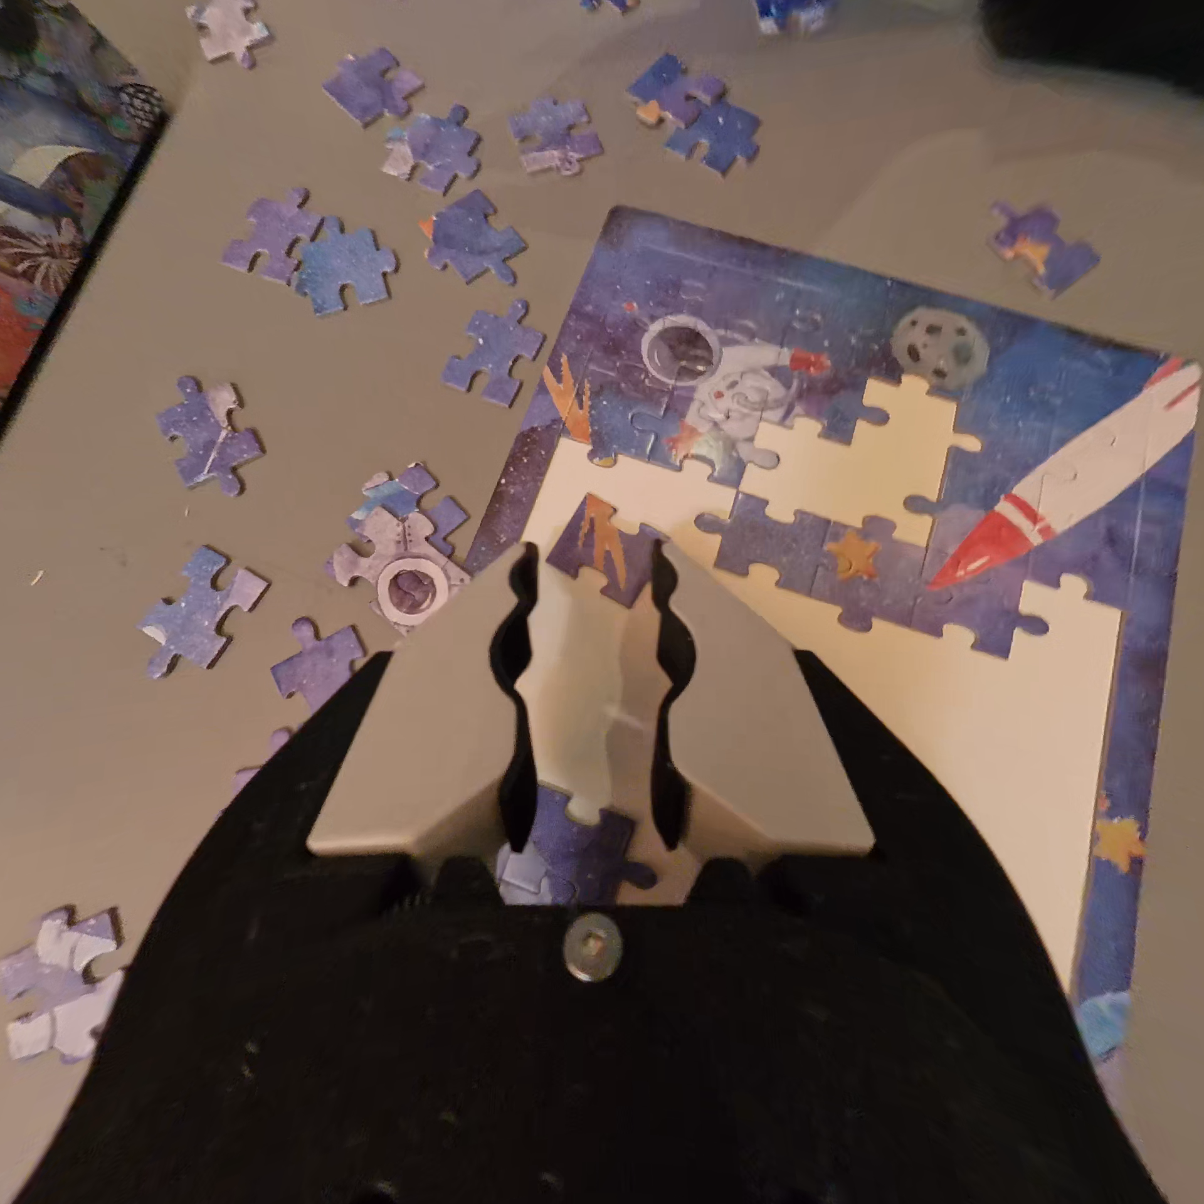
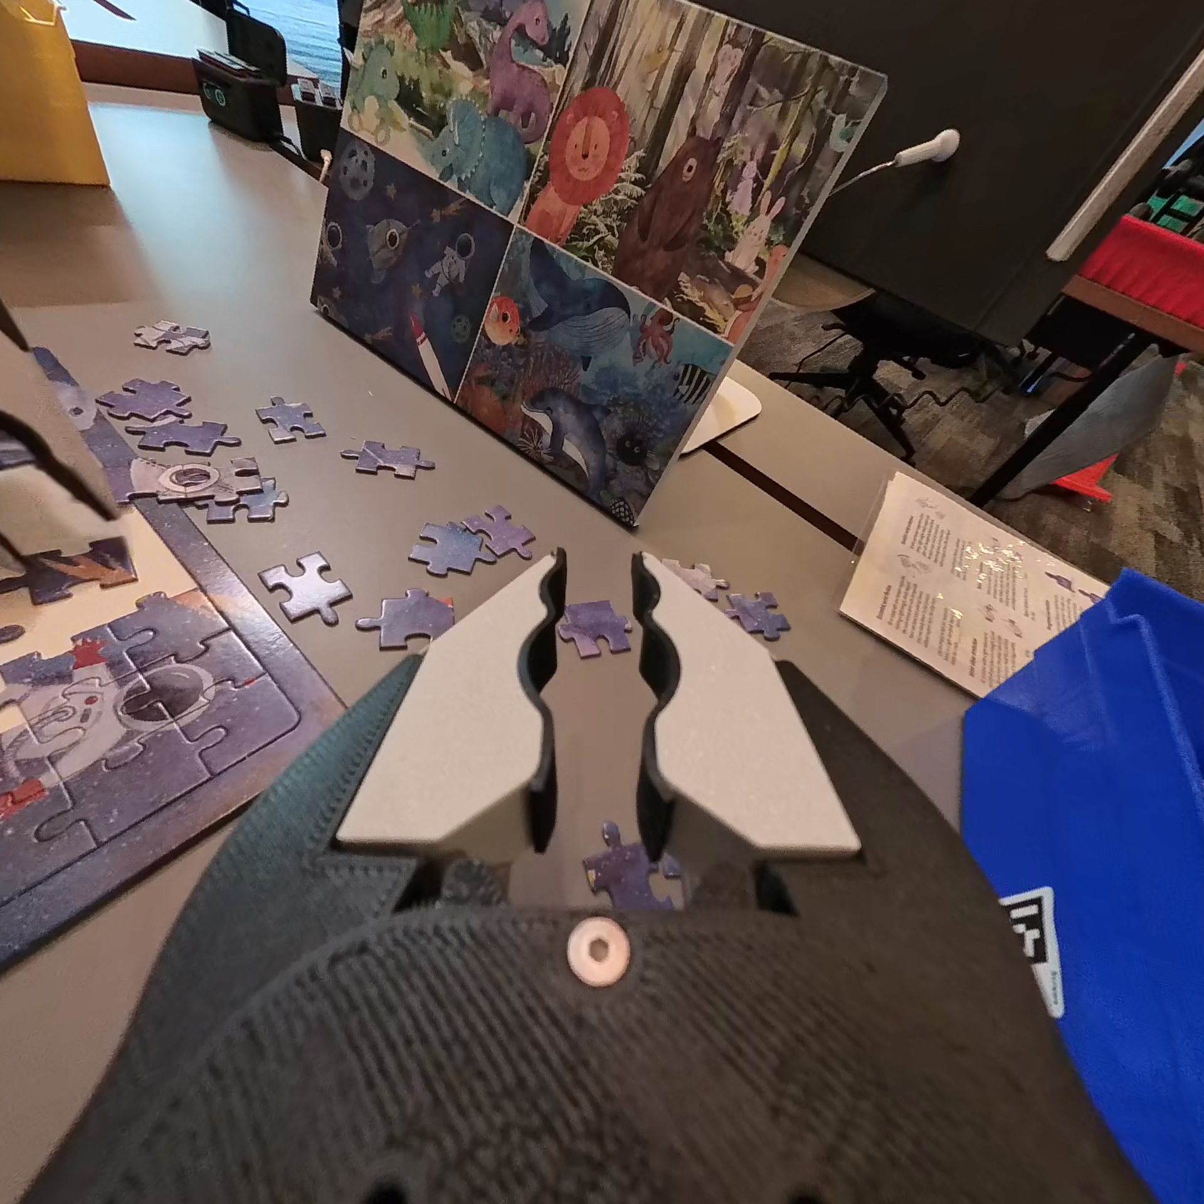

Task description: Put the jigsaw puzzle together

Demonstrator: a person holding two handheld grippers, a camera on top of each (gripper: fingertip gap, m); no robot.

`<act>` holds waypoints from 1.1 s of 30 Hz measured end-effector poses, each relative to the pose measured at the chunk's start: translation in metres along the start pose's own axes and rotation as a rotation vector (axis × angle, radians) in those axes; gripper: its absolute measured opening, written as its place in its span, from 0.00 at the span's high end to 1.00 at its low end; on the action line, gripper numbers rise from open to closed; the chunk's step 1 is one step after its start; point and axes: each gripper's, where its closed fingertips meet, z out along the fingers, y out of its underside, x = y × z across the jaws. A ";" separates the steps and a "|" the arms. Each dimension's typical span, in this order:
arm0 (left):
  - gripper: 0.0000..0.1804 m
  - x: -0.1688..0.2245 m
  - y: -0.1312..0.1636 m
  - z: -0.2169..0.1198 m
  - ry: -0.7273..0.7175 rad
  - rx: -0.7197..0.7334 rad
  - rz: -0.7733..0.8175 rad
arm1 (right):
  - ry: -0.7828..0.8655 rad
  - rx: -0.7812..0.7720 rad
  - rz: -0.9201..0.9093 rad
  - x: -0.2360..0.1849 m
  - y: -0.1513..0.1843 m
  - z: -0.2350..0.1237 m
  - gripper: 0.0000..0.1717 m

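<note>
Left gripper (image 1: 594, 554), jaws spread, hovers over a loose comet piece (image 1: 602, 554) on the puzzle tray (image 1: 912, 749) — apparently free; right gripper (image 2: 598, 563), spread, empty, above scattered pieces (image 2: 593, 627).

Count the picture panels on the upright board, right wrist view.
4: dinosaurs upper left, forest animals upper right, space lower left, sea life lower right. Board's top edge is cropped.

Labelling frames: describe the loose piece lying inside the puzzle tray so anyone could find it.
Find the puzzle tray, then its bare cream area. One purple piece lies alone there, just ahead of the open left gripper, not held. Unlike nearby pieces, it carries orange comet streaks and joins nothing.
</note>
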 end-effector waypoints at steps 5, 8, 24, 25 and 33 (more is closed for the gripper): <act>0.73 0.003 0.004 0.006 0.004 -0.028 -0.079 | -0.001 -0.006 0.002 0.000 0.002 0.001 0.89; 0.75 0.001 0.006 0.009 -0.043 -0.050 -0.051 | -0.001 -0.009 0.004 0.000 0.003 0.002 0.89; 0.79 0.007 -0.001 -0.002 0.031 -0.011 -0.031 | -0.005 -0.008 0.001 -0.001 0.002 0.001 0.90; 0.79 0.006 -0.002 -0.005 0.033 -0.001 -0.020 | -0.007 -0.005 0.000 -0.002 0.001 0.001 0.90; 0.79 0.071 0.003 -0.035 0.330 -0.001 0.313 | -0.023 0.009 -0.045 -0.014 -0.008 0.001 0.89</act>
